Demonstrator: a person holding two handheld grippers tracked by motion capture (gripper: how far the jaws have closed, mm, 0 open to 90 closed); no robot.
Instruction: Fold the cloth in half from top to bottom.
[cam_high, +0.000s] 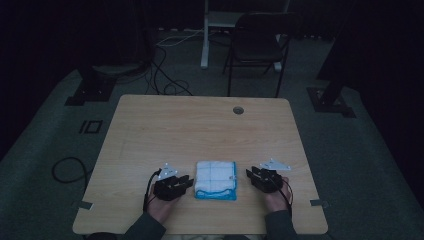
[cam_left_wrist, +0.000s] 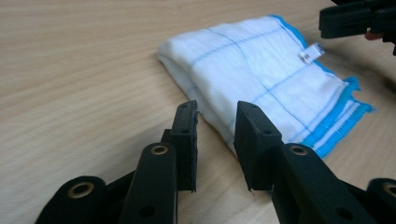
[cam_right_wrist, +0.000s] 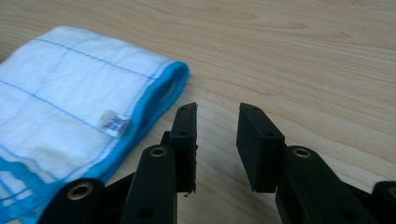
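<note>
Cloth: folded white cloth (cam_high: 216, 180) with thin blue grid lines and a bright blue hem, flat on the near middle of the wooden table (cam_high: 200, 125), between the two grippers.
Cloth label: small white tag (cam_right_wrist: 113, 122) near the right hem; print too small to read.
Cloth layers: folded edge toward the left, loose blue-hemmed edges toward the near and right sides; number of layers hard to tell.
Left gripper: left gripper (cam_left_wrist: 216, 122) just left of the cloth, jaws apart, nothing pinched; folded edge seen through the gap, contact not clear.
Right gripper: right gripper (cam_right_wrist: 216, 123) just right of the cloth, jaws apart over bare wood, blue hem just beside the left jaw, not touching.
Hands: sleeves and hands cut off by the near edge of the high view; fingers mostly hidden under the gripper bodies.
Surroundings: room dark; folding chair (cam_high: 257, 42) and floor cables (cam_high: 162, 75) beyond the far edge dim, details hard to make out.
Table hole: round grommet (cam_high: 238, 110) near the far right edge.
</note>
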